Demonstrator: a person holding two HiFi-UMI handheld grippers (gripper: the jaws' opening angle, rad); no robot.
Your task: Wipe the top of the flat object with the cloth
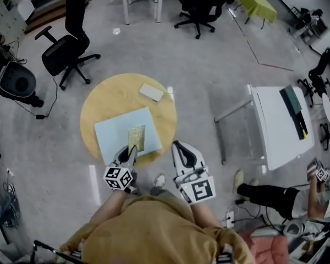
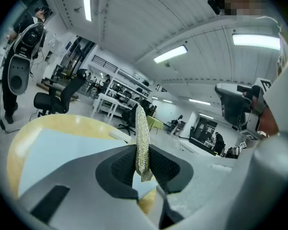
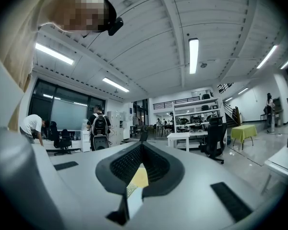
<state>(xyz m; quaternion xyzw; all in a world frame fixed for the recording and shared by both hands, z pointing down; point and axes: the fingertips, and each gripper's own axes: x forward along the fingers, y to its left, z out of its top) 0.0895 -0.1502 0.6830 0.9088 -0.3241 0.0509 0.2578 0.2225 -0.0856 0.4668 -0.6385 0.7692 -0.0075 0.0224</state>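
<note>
1 cloth [image 1: 136, 137]: small rectangle, yellow-green w/ a glittery speckle. It lies on the board [image 1: 113, 139], toward the board's near edge. 1 board: pale blue, flat, plain, roughly square, resting on the round wooden tabletop [image 1: 104, 106] & covering its near half.

2 grippers. The left gripper [image 1: 131, 150] has its jaws clenched on the cloth's near end. In the left gripper view the cloth shows edge-on, rising upright from between the dark pads. The right gripper [image 1: 177, 146] is at the tabletop's near-right rim, clear of the cloth. Its jaws are pressed together at the tips w/ nothing between them.

1 small pale block [image 1: 151, 92] sits at the tabletop's far side, apart from the board. Possibly a sponge, too small to tell.
</note>
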